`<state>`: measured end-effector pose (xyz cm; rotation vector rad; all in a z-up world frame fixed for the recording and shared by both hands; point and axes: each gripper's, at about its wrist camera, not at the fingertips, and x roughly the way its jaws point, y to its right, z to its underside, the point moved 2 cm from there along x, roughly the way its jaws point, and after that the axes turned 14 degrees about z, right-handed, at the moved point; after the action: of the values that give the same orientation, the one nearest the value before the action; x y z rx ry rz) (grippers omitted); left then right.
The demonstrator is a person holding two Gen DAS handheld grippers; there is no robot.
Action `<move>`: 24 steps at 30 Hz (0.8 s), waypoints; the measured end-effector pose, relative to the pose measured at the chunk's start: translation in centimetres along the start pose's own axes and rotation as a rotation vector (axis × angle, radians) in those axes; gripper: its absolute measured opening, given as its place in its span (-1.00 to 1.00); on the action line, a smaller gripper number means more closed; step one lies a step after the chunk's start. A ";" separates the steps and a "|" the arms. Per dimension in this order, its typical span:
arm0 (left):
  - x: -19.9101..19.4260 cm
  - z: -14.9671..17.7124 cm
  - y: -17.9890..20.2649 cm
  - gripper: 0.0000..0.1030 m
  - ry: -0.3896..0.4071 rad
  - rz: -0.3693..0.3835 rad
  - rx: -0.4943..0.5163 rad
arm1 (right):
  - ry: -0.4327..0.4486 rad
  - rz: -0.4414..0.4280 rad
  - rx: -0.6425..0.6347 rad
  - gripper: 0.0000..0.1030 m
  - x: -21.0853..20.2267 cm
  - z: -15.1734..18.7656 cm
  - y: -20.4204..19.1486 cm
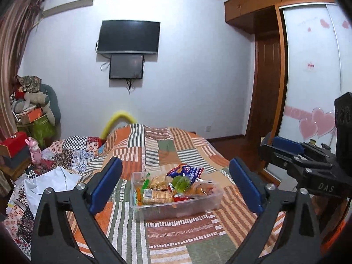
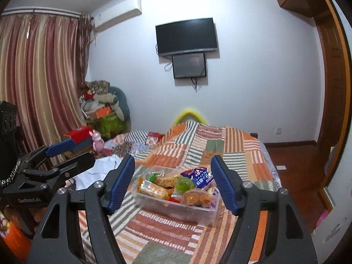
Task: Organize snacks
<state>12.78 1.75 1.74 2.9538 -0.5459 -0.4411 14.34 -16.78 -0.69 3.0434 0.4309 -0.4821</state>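
Note:
A clear plastic bin (image 1: 176, 209) (image 2: 198, 212) rests on the patchwork bed cover (image 1: 167, 237) (image 2: 162, 231). It holds several snacks: cracker packs (image 1: 157, 195) (image 2: 151, 189), a green jelly cup (image 1: 181, 182) (image 2: 186, 183), a blue and red bag (image 1: 187, 170) (image 2: 199, 176) and a pastry pack (image 1: 201, 188) (image 2: 197, 197). My left gripper (image 1: 176, 184) hangs open above and in front of the bin, with nothing between its blue pads. My right gripper (image 2: 172, 182) is also open and empty, raised short of the bin. Each gripper shows at the edge of the other's view.
White cloth (image 1: 50, 182) and patterned fabric lie at the bed's left. Boxes and a pink toy (image 1: 35, 151) stand beside it, in front of a striped curtain (image 2: 37, 70). A wardrobe (image 1: 312, 66) and wooden floor (image 2: 292, 167) are on the right. Two screens (image 1: 128, 36) hang on the far wall.

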 end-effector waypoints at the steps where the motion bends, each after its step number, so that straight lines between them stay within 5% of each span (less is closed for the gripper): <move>1: -0.4 0.1 0.1 0.96 0.005 -0.002 -0.005 | 0.003 -0.002 0.003 0.41 -0.1 0.0 -0.1; 6: -1.7 1.0 0.3 0.99 0.018 -0.004 -0.032 | 0.020 0.013 0.012 0.65 -0.7 0.7 -0.4; 24: -2.9 2.4 -0.1 0.99 0.022 -0.033 -0.048 | 0.035 0.031 0.014 0.88 -2.0 1.6 -1.1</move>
<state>9.52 2.75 0.18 2.9216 -0.4775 -0.4191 11.74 -16.36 -1.58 3.0713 0.3820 -0.4327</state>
